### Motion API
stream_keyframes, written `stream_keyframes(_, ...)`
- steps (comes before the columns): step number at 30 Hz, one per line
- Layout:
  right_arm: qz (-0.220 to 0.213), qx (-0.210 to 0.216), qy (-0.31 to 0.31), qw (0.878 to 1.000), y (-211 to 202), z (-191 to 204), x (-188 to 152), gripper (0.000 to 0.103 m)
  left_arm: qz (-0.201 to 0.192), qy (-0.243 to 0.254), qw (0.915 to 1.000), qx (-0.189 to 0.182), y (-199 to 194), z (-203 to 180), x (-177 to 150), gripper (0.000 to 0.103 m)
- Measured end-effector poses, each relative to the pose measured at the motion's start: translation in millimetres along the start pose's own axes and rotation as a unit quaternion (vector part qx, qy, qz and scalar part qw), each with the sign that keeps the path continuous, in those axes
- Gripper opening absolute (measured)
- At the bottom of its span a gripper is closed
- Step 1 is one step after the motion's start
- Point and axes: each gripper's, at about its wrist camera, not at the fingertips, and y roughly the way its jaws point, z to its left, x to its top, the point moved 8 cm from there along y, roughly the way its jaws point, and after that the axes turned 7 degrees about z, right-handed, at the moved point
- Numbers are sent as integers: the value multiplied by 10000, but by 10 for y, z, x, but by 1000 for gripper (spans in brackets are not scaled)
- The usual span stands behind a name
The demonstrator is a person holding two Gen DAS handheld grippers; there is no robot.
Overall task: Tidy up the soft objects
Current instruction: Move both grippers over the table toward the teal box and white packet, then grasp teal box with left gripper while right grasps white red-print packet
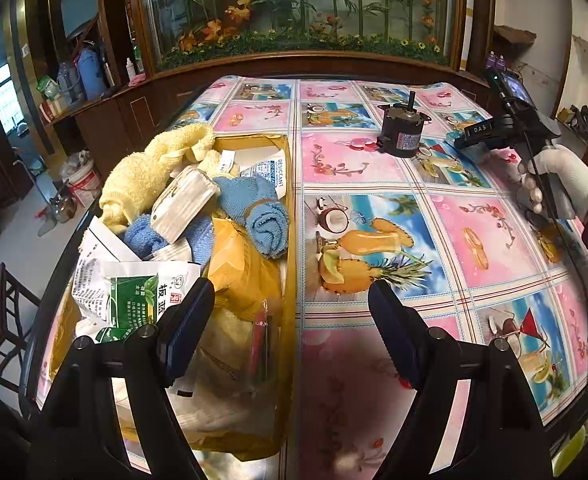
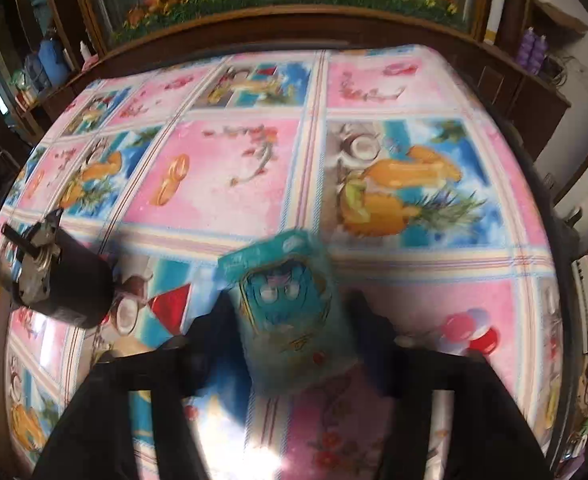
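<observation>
A teal packet [image 2: 290,312] sits between the fingers of my right gripper [image 2: 294,320], above the printed tablecloth [image 2: 222,168] near the table's near edge. The view is blurred, and I cannot tell whether the pads press on the packet or only flank it. Just to its left on the cloth stands a small black motor [image 2: 60,276] with its shaft sticking out.

My left gripper [image 1: 294,312] hangs with its jaws wide apart and nothing between them, straddling the right wall of the cardboard box [image 1: 292,216] that stands along the table's left edge. Piled in the box are the soft things: a yellow towel [image 1: 150,168] at the far end, a rolled blue cloth [image 1: 268,224] against the right wall, another blue cloth [image 1: 146,236] further left, a pack of face masks [image 1: 182,204] lying between them, a green-and-white sachet [image 1: 142,296] near my left finger, and a yellow plastic bag [image 1: 242,276] towards the near end.

From the left wrist view, my gloved right hand [image 1: 557,180] grips its handle over the table's right edge, with the motor [image 1: 401,132] well beyond the box towards the far side.
</observation>
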Motion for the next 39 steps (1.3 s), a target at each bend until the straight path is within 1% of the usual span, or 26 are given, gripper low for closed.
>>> stream_keyframes(1, 91, 176, -23, 9998, -30, 78, -89, 54, 10, -22, 10000, -32, 4, -2, 0, 80)
stream_keyframes(3, 222, 326, -152, 9991, -84, 253, -237, 54, 30, -62, 9998, -161, -2, -30, 5, 80)
stream_keyframes(5, 369, 456, -295, 9978, -176, 473, -492, 54, 22, -45, 9997, -230, -23, -65, 2, 80)
stream_keyframes(6, 465, 612, -355, 9964, -226, 610, -639, 56, 9, -21, 9997, -245, -39, -83, 1, 80)
stream_keyframes(7, 561, 848, -405, 9940, -290, 764, -803, 57, -3, 0, 9996, -265, -62, -104, -6, 80)
stream_keyframes(8, 663, 1173, -427, 9900, -348, 907, -945, 57, -16, 19, 9996, -297, -96, -129, -16, 80)
stream_keyframes(9, 782, 1627, -416, 9827, -412, 1055, -1088, 58, -25, 29, 9994, -332, -124, -149, -21, 80)
stream_keyframes(10, 940, 2091, -391, 9726, -482, 1183, -1225, 58, -27, 40, 9992, -387, -156, -169, -33, 80)
stream_keyframes(11, 1057, 2365, -346, 9653, -562, 1245, -1321, 58, -24, 52, 9990, -448, -187, -189, -48, 80)
stream_keyframes(12, 1068, 2464, -292, 9628, -645, 1237, -1360, 58, -18, 68, 9987, -501, -213, -205, -65, 80)
stream_keyframes(14, 752, 2578, -124, 9632, -899, 1070, -1355, 58, 1, 112, 9981, -609, -265, -248, -105, 80)
stream_keyframes(15, 503, 2507, -15, 9668, -1028, 916, -1314, 58, 8, 137, 9978, -654, -278, -273, -117, 80)
stream_keyframes(16, 240, 2313, 110, 9725, -1146, 713, -1278, 59, 32, 165, 9973, -714, -285, -305, -137, 80)
stream_keyframes(17, 2, 2067, 264, 9780, -1249, 481, -1272, 66, 67, 177, 9968, -776, -278, -338, -153, 80)
stream_keyframes(18, -148, 1867, 426, 9814, -1303, 280, -1272, 72, 120, 175, 9960, -865, -260, -380, -166, 80)
stream_keyframes(19, -231, 1708, 603, 9832, -1324, 93, -1292, 73, 198, 156, 9948, -991, -230, -430, -177, 80)
stream_keyframes(20, -256, 1577, 806, 9839, -1317, -85, -1314, 74, 286, 137, 9933, -1108, -194, -476, -182, 80)
stream_keyframes(22, -200, 1456, 1230, 9815, -1219, -429, -1348, 74, 535, 46, 9894, -1349, -100, -565, -186, 80)
stream_keyframes(24, -152, 1374, 1620, 9771, -1092, -657, -1417, 74, 732, -91, 9851, -1551, -15, -631, -178, 80)
stream_keyframes(26, -121, 1306, 1844, 9741, -985, -773, -1438, 74, 831, -177, 9832, -1614, 46, -661, -156, 80)
stream_keyframes(28, -195, 1143, 1981, 9733, -909, -879, -1363, 74, 852, -212, 9842, -1539, 102, -666, -116, 80)
stream_keyframes(30, -226, 984, 2009, 9744, -805, -893, -1246, 74, 866, -216, 9860, -1411, 165, -667, -74, 80)
stream_keyframes(33, -197, 787, 1910, 9782, -639, -757, -1107, 74, 909, -184, 9878, -1247, 307, -687, 5, 80)
stream_keyframes(37, -119, 383, 1562, 9869, -517, -619, -996, 74, 893, 8, 9931, -760, 533, -739, 144, 80)
stream_keyframes(38, -99, 294, 1485, 9884, -497, -597, -971, 76, 849, 89, 9945, -607, 578, -749, 181, 80)
stream_keyframes(39, -73, 188, 1417, 9897, -478, -573, -944, 80, 828, 181, 9952, -489, 630, -771, 210, 80)
